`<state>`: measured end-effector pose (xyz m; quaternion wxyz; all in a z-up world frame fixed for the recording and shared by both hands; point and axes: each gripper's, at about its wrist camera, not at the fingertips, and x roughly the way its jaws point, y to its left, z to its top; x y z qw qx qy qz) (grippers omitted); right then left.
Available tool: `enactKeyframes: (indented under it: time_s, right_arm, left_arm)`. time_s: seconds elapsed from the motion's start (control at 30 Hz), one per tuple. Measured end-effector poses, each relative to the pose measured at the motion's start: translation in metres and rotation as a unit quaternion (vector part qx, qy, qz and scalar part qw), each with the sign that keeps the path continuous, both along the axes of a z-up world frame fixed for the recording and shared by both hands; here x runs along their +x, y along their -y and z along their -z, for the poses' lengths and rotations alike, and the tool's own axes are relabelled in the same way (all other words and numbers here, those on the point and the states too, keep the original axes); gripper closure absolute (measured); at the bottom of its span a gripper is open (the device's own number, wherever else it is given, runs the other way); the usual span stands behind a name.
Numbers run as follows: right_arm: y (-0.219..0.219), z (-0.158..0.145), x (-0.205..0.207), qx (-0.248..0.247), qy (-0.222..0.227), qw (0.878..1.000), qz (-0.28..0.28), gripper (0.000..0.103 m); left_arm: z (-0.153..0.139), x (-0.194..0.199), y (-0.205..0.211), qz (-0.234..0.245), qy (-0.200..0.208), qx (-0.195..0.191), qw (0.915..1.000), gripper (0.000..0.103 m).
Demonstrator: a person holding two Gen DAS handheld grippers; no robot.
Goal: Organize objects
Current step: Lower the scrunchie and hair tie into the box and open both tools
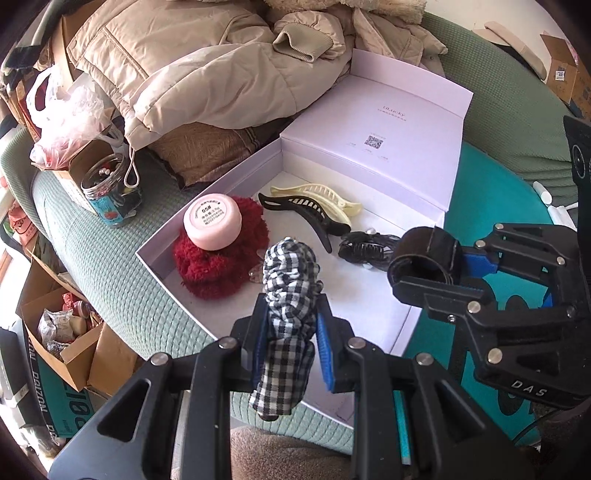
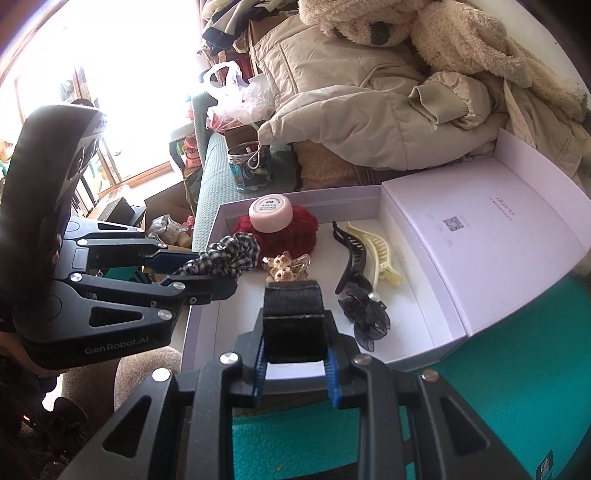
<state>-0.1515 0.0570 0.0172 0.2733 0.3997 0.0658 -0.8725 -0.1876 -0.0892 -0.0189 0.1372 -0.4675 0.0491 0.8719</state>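
My left gripper [image 1: 292, 354] is shut on a black-and-white checked scrunchie [image 1: 290, 280] and holds it over the near edge of an open white box [image 1: 162, 240]. My right gripper [image 2: 295, 363] is shut on a black band loop [image 2: 293, 319] above the box's front; it also shows in the left wrist view [image 1: 424, 266]. Inside the box lie a red fluffy scrunchie [image 1: 218, 266] with a pink round jar [image 1: 213, 220] on it, a black claw clip [image 1: 306, 218], a cream claw clip [image 1: 321, 195], a black bow clip [image 2: 365, 314] and a clear bear clip [image 2: 286, 266].
The box lid [image 2: 491, 240] stands open at the right. A beige jacket [image 1: 177, 62] and plush toy [image 2: 443, 33] pile behind the box. A glass jar [image 1: 109, 192] and plastic bag [image 1: 66, 110] sit left on the green sofa cushion [image 1: 110, 277]. A teal mat [image 2: 517, 387] lies at the right.
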Motion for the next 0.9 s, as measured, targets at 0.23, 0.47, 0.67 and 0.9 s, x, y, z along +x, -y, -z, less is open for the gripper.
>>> enactKeyframes:
  time_s: [0.23, 0.47, 0.67, 0.9]
  right_arm:
    - [-0.003, 0.003, -0.032, 0.002, -0.002, 1.0, 0.016, 0.078]
    - [-0.008, 0.006, -0.06, 0.004, -0.008, 1.0, 0.029, 0.078]
    - [-0.014, 0.013, -0.084, 0.006, -0.007, 0.999, 0.042, 0.078]
    - [-0.017, 0.02, -0.106, 0.008, -0.009, 0.999, 0.047, 0.078]
  left_arm:
    - [0.003, -0.037, -0.007, 0.02, -0.002, 0.002, 0.9998, 0.081]
    - [0.004, -0.071, -0.018, 0.042, -0.008, -0.004, 0.9991, 0.081]
    - [0.007, -0.098, -0.021, 0.046, -0.013, -0.005, 0.9989, 0.081]
    - [0.012, -0.122, -0.025, 0.054, -0.017, -0.011, 0.9984, 0.081]
